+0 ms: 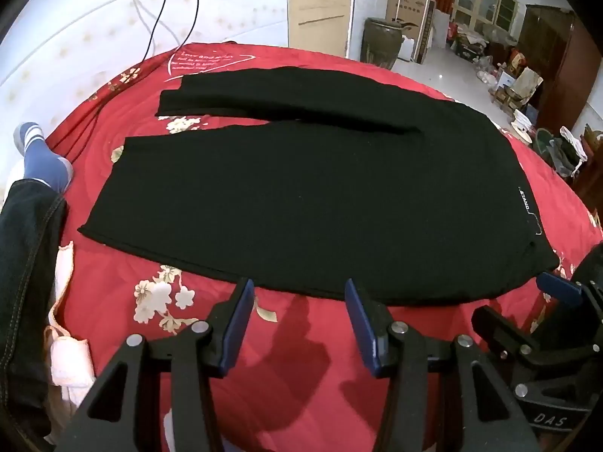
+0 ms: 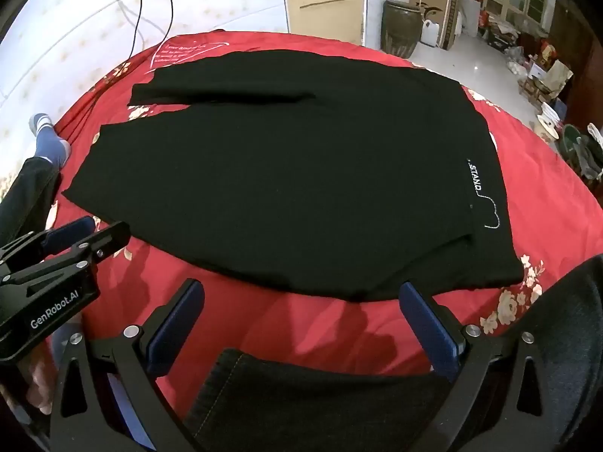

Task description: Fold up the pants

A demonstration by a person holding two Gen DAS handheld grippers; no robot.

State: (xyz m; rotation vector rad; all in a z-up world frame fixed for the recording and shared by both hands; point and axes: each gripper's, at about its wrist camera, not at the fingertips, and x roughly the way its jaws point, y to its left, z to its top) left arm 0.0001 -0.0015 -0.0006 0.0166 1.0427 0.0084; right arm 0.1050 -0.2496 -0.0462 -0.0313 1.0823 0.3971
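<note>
Black pants (image 1: 301,196) lie flat on a red flowered bedspread (image 1: 294,339), legs to the left, waist with white "STAND" lettering (image 1: 524,200) to the right. They also show in the right wrist view (image 2: 286,188). My left gripper (image 1: 299,290) is open and empty, just short of the near edge of the pants. My right gripper (image 2: 301,293) is open wide and empty, at the near edge by the waist. The left gripper shows at the left of the right wrist view (image 2: 86,233); the right gripper shows at the right of the left wrist view (image 1: 557,293).
The person's jeans leg (image 1: 26,263) and blue sock (image 1: 45,162) lie at the bed's left. A black cable (image 1: 162,11) hangs over the white wall. A large jar (image 1: 380,43), boxes and clutter stand on the floor beyond the bed.
</note>
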